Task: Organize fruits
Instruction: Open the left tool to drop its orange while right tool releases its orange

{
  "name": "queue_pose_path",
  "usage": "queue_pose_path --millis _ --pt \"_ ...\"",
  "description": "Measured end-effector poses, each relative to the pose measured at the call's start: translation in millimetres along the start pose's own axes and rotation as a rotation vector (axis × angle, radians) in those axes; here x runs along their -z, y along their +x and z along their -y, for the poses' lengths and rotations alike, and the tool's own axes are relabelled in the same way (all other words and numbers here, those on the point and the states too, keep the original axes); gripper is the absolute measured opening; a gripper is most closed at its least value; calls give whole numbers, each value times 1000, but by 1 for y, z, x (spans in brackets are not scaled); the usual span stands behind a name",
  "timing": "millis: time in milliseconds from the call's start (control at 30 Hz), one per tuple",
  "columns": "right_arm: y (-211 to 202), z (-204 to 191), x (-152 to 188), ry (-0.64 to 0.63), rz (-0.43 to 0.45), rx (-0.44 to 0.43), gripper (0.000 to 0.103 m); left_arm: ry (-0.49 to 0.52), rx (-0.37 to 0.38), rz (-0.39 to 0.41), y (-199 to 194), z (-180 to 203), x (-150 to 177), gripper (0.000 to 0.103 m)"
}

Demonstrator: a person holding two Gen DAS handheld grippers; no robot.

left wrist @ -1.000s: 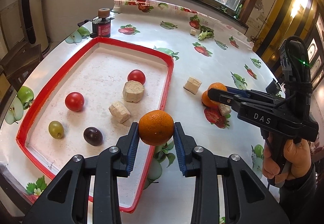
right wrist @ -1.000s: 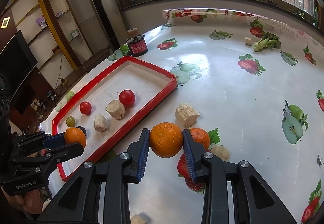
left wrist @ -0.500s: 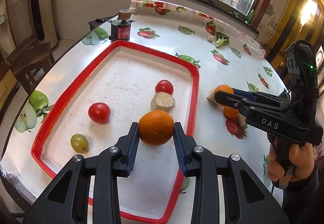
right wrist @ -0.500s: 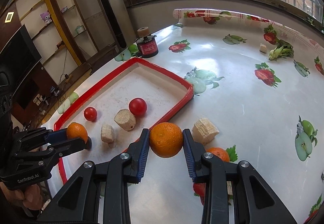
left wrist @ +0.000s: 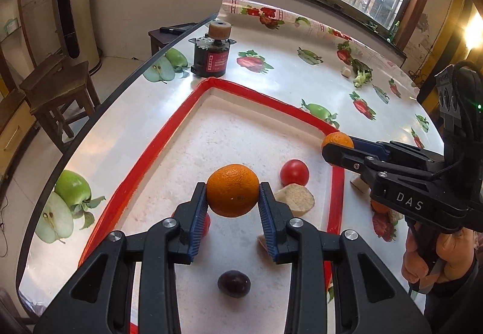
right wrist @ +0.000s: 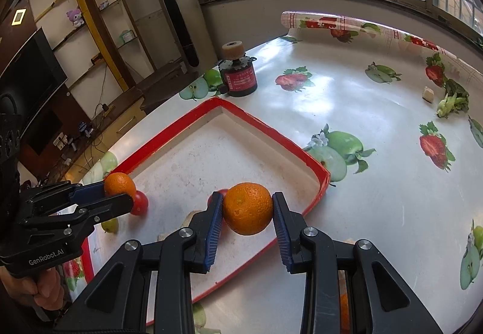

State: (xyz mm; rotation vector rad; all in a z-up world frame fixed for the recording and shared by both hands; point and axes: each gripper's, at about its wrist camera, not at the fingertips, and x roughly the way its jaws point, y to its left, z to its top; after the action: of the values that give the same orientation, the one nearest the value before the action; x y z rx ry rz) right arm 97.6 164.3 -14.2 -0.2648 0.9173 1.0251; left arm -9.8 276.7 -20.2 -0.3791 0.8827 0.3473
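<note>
My left gripper (left wrist: 232, 204) is shut on an orange (left wrist: 232, 189) and holds it above the middle of the red-rimmed tray (left wrist: 169, 128). My right gripper (right wrist: 247, 214) is shut on a second orange (right wrist: 247, 208) and holds it over the tray's near right corner (right wrist: 320, 183). Each gripper shows in the other's view: the right one (left wrist: 336, 145) at the tray's right rim, the left one (right wrist: 120, 192) over the tray's left side. In the tray lie a red tomato (left wrist: 294, 172), a dark grape (left wrist: 234, 282) and a bread piece (left wrist: 297, 198).
A black and red motor (left wrist: 211, 57) stands beyond the tray's far corner. A green vegetable (right wrist: 452, 101) and a small beige cube (right wrist: 428, 94) lie at the far right. A third orange (left wrist: 379, 207) and bread pieces lie right of the tray. The table edge runs along the left.
Both grippers have moved forward and left with their oranges, from the tray's right rim and the table beside it to over the tray.
</note>
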Motion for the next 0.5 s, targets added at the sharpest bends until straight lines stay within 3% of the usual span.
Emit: queue_pose_path --millis 500 --pt "48 7 -24 -1 -53 6 34 -10 -24 -71 51 -6 -28 31"
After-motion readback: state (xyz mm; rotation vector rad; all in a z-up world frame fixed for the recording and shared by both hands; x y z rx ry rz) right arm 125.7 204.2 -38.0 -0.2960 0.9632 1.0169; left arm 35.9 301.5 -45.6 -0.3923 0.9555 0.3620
